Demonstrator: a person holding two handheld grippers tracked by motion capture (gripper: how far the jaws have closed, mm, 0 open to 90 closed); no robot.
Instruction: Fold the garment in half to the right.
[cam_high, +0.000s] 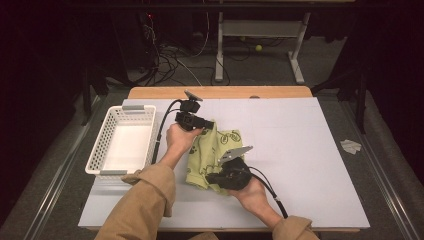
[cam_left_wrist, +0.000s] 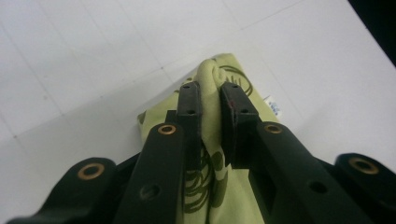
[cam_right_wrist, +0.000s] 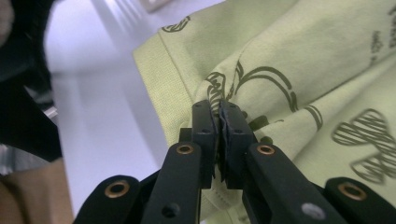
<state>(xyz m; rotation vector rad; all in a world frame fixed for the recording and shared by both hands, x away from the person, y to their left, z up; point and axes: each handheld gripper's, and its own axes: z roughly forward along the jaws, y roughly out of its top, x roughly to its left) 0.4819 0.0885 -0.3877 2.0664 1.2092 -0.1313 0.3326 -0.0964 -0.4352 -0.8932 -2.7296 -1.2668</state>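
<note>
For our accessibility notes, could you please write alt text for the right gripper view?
Two black tongs are pinched shut on a bunched fold of a light green cloth printed with dark scribbled shapes. The cloth lies on a white table, its hemmed edge running toward the upper left.

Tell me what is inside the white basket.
The white basket sits left of the green cloth and shows a bare white floor; its near wall hides the strip just behind it.
</note>
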